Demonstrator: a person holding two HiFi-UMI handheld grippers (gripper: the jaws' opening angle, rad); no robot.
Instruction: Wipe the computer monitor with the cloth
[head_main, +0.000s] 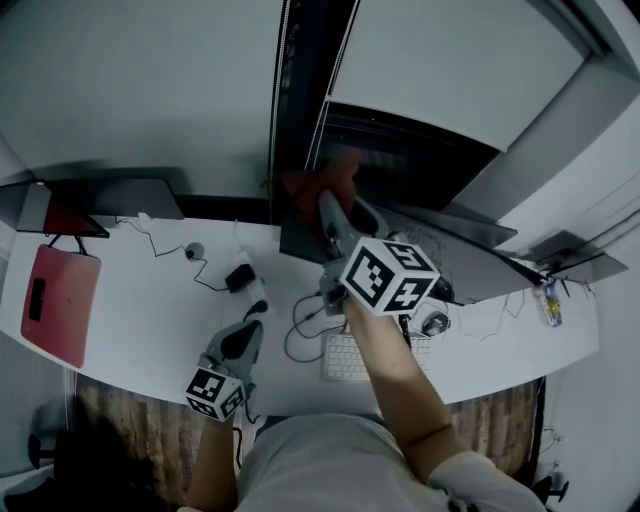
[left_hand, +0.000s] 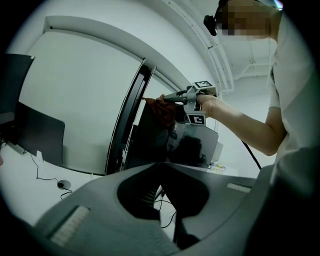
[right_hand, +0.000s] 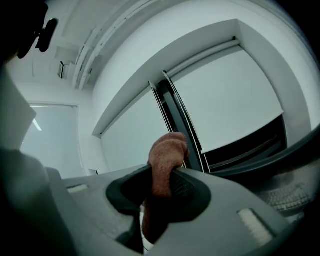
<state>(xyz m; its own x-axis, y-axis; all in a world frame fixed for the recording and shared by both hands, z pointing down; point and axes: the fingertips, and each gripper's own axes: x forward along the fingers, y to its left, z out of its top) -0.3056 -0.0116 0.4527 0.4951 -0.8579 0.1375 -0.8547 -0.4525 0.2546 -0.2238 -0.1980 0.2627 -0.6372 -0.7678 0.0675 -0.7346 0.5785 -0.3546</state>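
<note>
white desk (head_main: 150, 310) (cables (head_main: 210, 287) strewn); right gripper (right_hand: 161, 184) clamps cloth (right_hand: 167, 150) at monitor (head_main: 298, 240).

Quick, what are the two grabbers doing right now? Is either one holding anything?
Left gripper: closed, holding nothing.
Right gripper: closed on the reddish-brown cloth.

White desk (head_main: 150, 300); on it: keyboard (head_main: 345, 358), tangled cables (head_main: 300, 335), red pad (head_main: 60, 300) at left end, bottle (head_main: 548, 303) at right.
</note>
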